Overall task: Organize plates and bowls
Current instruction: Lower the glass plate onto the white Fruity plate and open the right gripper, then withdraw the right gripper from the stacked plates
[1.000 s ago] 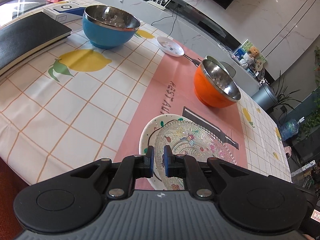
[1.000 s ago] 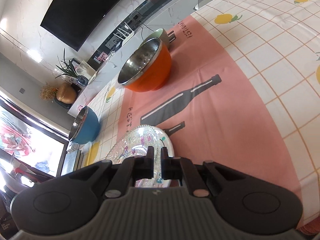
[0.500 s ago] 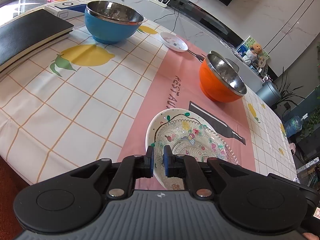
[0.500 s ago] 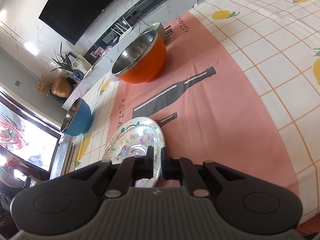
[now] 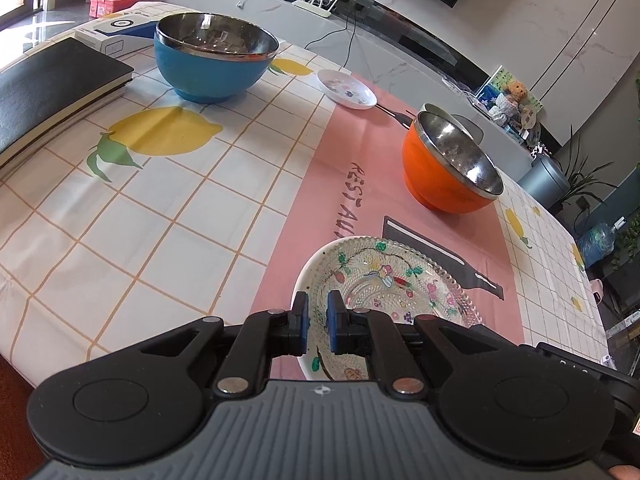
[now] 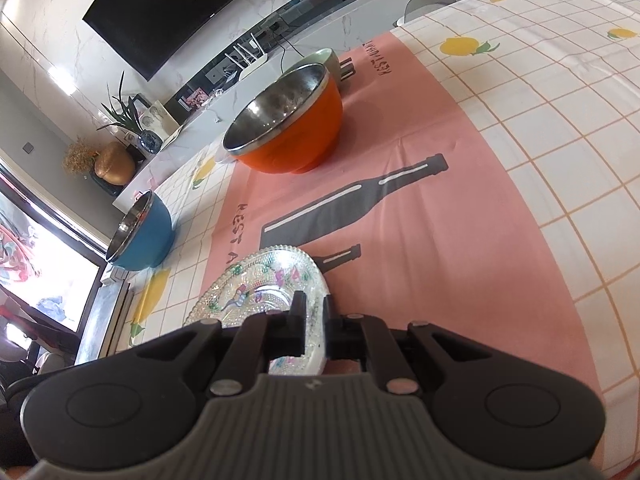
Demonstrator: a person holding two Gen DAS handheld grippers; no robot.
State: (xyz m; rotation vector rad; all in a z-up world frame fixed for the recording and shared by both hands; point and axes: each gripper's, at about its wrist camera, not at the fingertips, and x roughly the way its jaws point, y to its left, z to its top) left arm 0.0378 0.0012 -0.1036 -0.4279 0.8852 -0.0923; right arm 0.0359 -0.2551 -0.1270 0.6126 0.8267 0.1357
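in my left tongs' view the white floral-painted plate with the clear beaded glass dish on it has slid from 6 toward 5 o'clock; the orange steel-lined bowl has slipped from 2 toward 3 o'clock.

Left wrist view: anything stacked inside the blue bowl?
No. The blue bowl shows only its bare steel interior, standing alone on the tablecloth.
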